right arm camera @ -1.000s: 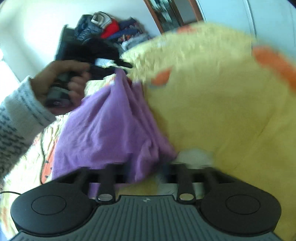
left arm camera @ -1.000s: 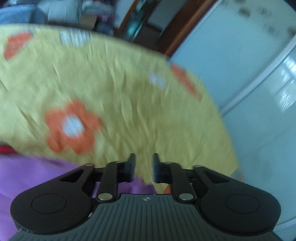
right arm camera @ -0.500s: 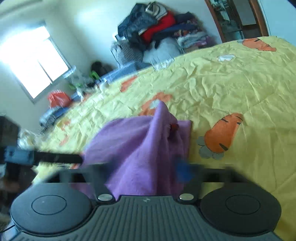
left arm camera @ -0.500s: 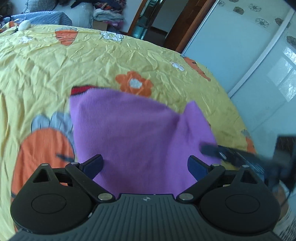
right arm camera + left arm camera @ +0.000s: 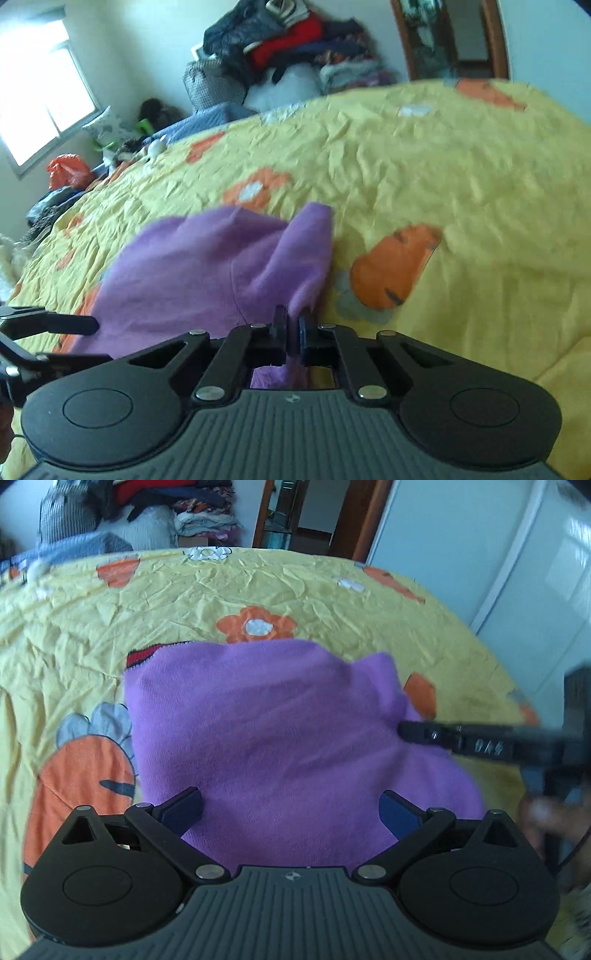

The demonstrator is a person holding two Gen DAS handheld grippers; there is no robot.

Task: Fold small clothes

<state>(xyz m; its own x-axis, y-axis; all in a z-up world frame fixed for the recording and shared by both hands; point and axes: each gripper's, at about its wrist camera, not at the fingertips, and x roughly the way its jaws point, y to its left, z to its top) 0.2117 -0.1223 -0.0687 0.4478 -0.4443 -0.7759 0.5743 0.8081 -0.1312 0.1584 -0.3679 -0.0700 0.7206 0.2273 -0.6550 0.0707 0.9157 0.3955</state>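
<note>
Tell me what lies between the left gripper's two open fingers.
In the left wrist view, the purple garment fills the gap between the left gripper's fingers, lying on the yellow bedspread.

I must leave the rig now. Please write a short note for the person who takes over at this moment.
Left tool: open, holding nothing, over the near edge of the purple knit garment.
Right tool: shut on the garment's right edge, which it lifts into a peak.
The garment lies on the yellow bedspread with orange flowers.
Done: garment spread out.
Left: make the folds, then smooth it.
</note>
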